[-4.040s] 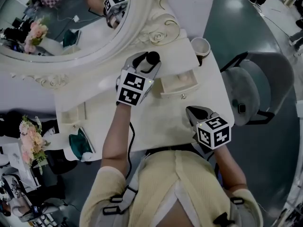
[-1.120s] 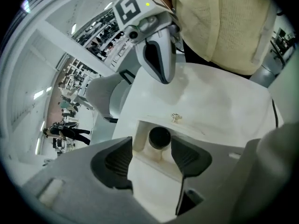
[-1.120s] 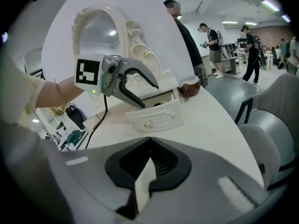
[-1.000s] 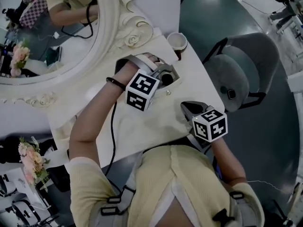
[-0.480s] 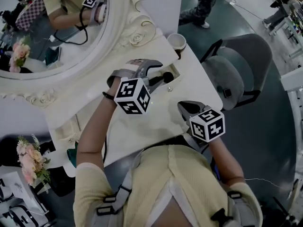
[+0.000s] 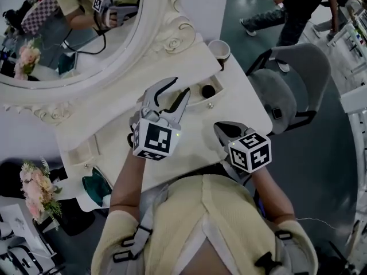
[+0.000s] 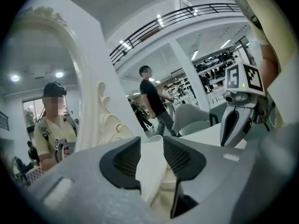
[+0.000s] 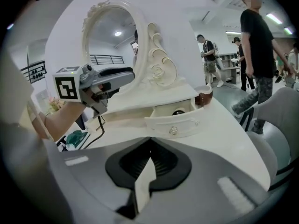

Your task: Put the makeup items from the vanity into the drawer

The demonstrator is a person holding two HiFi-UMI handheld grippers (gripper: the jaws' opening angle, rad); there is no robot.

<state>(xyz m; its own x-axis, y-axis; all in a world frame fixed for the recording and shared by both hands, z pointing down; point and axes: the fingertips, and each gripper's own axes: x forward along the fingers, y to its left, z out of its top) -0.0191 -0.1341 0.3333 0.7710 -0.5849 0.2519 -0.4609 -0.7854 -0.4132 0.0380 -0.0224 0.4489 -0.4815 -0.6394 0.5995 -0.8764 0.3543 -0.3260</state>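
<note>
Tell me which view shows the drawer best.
Right gripper view: the open drawer faces the camera, with its front, knob and a dark item inside all visible. Head view shows it small, from above. Left gripper view shows nothing that is clearly the drawer.

The left hand-held gripper (image 6: 179, 87) hangs above the middle of the table (image 6: 195, 149), pointing toward its back edge and close to level. Its jaws stand apart with nothing between them, and they have just been closing. Its marker cube (image 6: 153, 139) sits at the wrist end, and the bare left forearm (image 6: 123, 182) runs back from it to the body. The right hand-held gripper (image 6: 219, 128) is above the table's front edge, right of the left one and well apart from it, tilted downward. Its jaw tips are together and it is empty. Its marker cube (image 6: 250, 151) faces upward, with the right forearm (image 6: 269, 191) bent in close to the torso.
</note>
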